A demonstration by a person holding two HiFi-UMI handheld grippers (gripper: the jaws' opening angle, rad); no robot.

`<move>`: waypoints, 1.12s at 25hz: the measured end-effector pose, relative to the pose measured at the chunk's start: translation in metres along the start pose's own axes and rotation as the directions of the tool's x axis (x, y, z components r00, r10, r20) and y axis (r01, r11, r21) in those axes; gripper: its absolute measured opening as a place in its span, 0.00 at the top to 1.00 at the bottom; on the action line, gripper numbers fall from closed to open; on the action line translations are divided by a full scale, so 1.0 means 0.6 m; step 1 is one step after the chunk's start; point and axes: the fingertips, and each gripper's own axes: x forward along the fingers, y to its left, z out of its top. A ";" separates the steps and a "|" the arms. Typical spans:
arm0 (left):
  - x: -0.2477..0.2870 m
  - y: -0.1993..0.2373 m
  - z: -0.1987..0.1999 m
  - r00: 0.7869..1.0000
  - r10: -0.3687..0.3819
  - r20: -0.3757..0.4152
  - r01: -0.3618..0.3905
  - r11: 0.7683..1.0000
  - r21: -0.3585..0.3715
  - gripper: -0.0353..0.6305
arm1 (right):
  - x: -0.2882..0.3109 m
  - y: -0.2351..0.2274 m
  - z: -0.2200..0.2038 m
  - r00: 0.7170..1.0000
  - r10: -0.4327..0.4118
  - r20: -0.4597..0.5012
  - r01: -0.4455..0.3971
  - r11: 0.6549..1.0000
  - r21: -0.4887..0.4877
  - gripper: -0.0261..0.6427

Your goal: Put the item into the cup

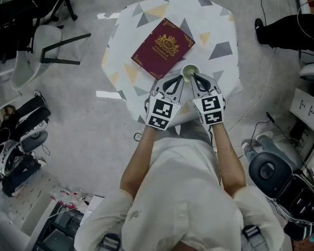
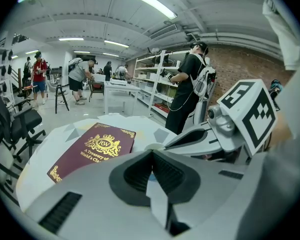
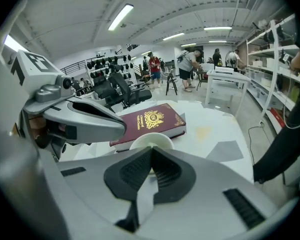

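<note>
Left gripper (image 1: 178, 80), right gripper (image 1: 195, 78): jaws together, nothing seen held, tips beside white cup (image 1: 190, 71). Maroon book (image 1: 162, 48) far-left. Item unseen; find it first.

**Our cream shirt and grey grippers**

We wear a short-sleeved cream shirt (image 1: 183, 192). Our left gripper (image 1: 180, 78) and right gripper (image 1: 195, 78) are pale grey shells. Black ribbed pads (image 2: 137, 171) line their jaws, with dark slots to either side. Behind the jaws sit marker cubes (image 1: 162, 114) printed in black-and-white squares.
</note>
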 end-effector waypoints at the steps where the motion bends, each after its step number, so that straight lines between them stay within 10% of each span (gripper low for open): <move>1: -0.001 0.000 0.000 1.000 0.000 0.000 0.000 1.000 0.000 0.93 | 0.002 0.000 -0.002 1.000 -0.002 -0.007 0.002 1.000 0.000 0.95; 28: -0.045 -0.002 0.004 0.999 0.023 0.031 -0.023 1.000 0.020 0.93 | 0.015 0.003 -0.008 0.998 -0.044 -0.047 0.042 0.998 -0.042 0.92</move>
